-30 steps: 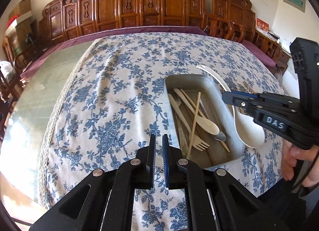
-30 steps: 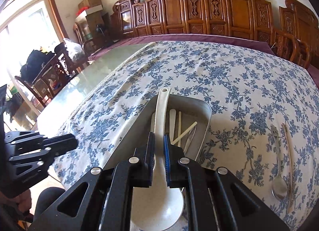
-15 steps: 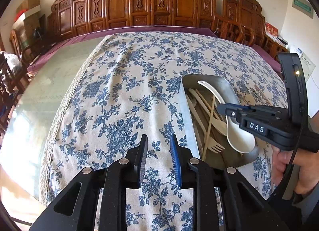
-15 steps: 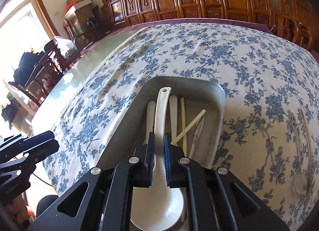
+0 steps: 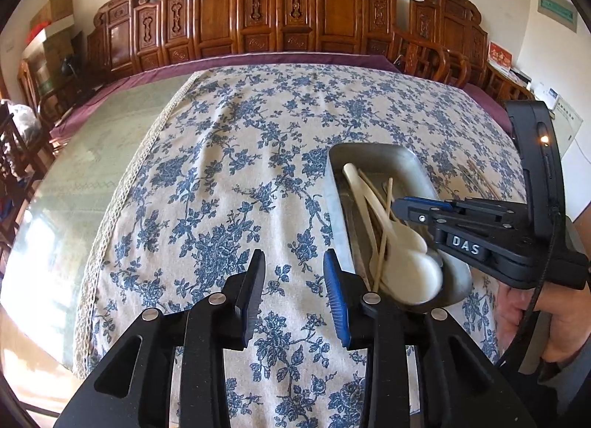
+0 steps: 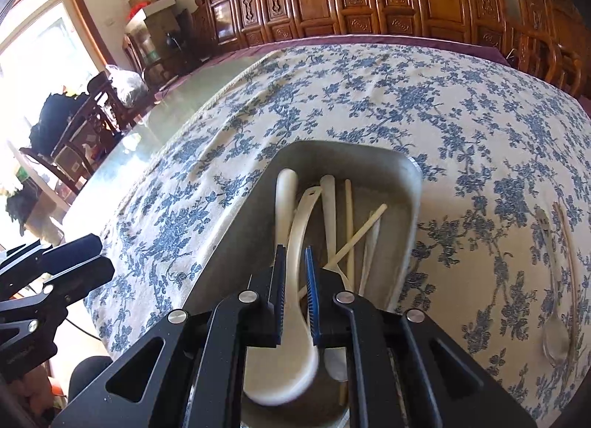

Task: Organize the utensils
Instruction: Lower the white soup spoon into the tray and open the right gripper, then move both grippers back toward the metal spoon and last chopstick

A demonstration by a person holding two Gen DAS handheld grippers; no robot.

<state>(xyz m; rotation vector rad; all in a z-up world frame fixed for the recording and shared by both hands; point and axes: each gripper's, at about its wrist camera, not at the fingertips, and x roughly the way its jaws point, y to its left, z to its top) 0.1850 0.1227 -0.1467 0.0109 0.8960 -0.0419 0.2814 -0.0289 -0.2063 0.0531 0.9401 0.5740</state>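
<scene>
A grey metal tray (image 5: 373, 154) (image 6: 243, 228) on the floral tablecloth holds a large white ladle (image 5: 410, 269) (image 6: 299, 228), a wooden spoon, a fork and chopsticks. My right gripper (image 6: 295, 262) (image 5: 402, 208) is open just above the tray, its fingers either side of the ladle's handle, and the ladle lies loose in the tray. My left gripper (image 5: 295, 273) is open and empty above the cloth, just left of the tray's near end.
A metal spoon (image 6: 554, 324) and a chopstick (image 6: 570, 262) lie on the cloth to the right of the tray. Carved wooden chairs (image 5: 280, 18) line the far side. Bare glass tabletop (image 5: 85, 177) lies left of the cloth.
My right gripper lowered the ladle into the tray and opened, letting it go. My left gripper opened wider.
</scene>
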